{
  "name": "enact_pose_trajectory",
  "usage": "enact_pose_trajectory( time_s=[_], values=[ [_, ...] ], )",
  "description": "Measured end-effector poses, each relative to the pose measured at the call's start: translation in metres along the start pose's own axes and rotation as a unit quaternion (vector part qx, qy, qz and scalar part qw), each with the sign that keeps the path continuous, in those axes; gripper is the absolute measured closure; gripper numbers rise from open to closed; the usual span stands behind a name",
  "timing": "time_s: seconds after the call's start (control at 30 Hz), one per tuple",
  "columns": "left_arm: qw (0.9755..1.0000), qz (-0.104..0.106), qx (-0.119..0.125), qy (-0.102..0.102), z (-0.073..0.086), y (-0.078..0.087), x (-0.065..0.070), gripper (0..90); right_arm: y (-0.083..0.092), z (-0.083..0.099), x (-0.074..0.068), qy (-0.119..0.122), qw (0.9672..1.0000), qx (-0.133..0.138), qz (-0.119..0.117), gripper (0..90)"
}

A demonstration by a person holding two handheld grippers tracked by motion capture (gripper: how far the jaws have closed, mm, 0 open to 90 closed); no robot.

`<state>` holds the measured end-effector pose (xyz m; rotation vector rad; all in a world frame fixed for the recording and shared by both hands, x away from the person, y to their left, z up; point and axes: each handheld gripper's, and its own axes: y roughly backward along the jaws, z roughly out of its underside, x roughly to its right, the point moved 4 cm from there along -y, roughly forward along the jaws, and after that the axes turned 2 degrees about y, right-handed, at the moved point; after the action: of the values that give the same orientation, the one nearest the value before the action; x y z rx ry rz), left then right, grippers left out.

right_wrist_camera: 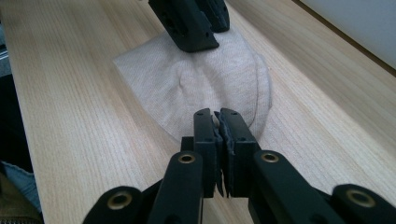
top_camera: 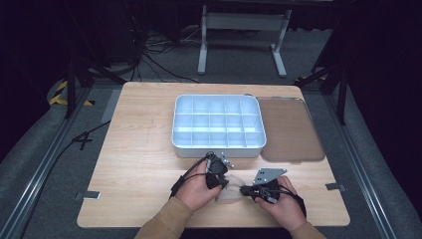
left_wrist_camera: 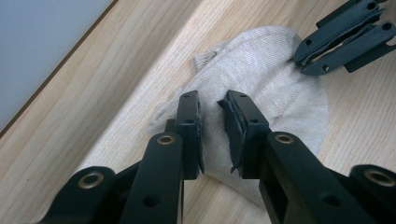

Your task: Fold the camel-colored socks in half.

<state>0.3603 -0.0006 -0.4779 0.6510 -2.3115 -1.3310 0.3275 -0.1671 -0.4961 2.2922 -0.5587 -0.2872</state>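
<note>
light wooden table (top_camera: 134, 149) in a dark room; beige sock (right_wrist_camera: 205, 79) lies flat at its near edge. right gripper (right_wrist_camera: 218, 120) pinches the sock's edge; left gripper (left_wrist_camera: 212, 105) stands slightly parted over it.

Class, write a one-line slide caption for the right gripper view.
Right gripper pinches the beige sock's edge on the wooden table.

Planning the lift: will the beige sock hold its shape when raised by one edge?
Probably not. The sock is thin knit lying flat with wrinkles, so it should droop. It looks light, and the right gripper, pinching its edge, seems enough.
</note>
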Motion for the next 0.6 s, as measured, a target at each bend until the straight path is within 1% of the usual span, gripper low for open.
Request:
enact_pose_trajectory(
  time_s=[0.13,0.17,0.2,0.27,0.3,0.33,0.37,0.4,0.43,0.53,0.6],
  values=[
    [0.9999,0.005,0.007,-0.013,-0.001,0.003,0.003,72.2,0.001,-0.001,0.000,-0.004,1.0000,-0.001,0.001,85.4],
    [0.9999,0.005,0.007,-0.013,-0.001,0.003,0.003,71.5,0.001,-0.002,-0.001,-0.007,1.0000,-0.002,0.004,84.8],
    [0.9997,0.006,0.010,-0.022,-0.001,0.007,0.005,71.1,0.001,-0.003,-0.002,-0.004,1.0000,-0.002,0.006,84.3],
    [0.9996,0.007,0.014,-0.022,-0.002,0.010,0.006,70.8,0.002,-0.004,-0.002,-0.002,1.0000,-0.001,0.007,84.1],
    [0.9992,0.017,0.028,-0.022,-0.003,0.019,0.007,70.4,0.004,-0.007,-0.003,0.000,1.0000,0.004,0.009,83.6],
    [0.9989,0.019,0.037,-0.020,-0.004,0.023,0.008,70.0,0.005,-0.008,-0.003,0.001,0.9999,0.008,0.010,83.4],
    [0.9988,0.019,0.041,-0.019,-0.004,0.027,0.008,69.5,0.006,-0.009,-0.003,0.001,0.9999,0.012,0.011,83.1],
    [0.9988,0.019,0.041,-0.019,-0.004,0.027,0.008,69.4,0.006,-0.009,-0.003,0.001,0.9999,0.012,0.011,83.1],
    [0.9986,0.018,0.044,-0.024,-0.005,0.031,0.008,69.4,0.008,-0.011,-0.003,0.002,0.9998,0.016,0.013,82.9],
    [0.9985,0.019,0.046,-0.023,-0.004,0.038,0.009,68.3,0.012,-0.014,-0.003,0.000,0.9996,0.025,0.015,81.7],
    [0.9986,0.021,0.043,-0.021,-0.002,0.043,0.011,67.9,0.014,-0.017,-0.003,0.001,0.9995,0.028,0.015,81.3]
  ],
)
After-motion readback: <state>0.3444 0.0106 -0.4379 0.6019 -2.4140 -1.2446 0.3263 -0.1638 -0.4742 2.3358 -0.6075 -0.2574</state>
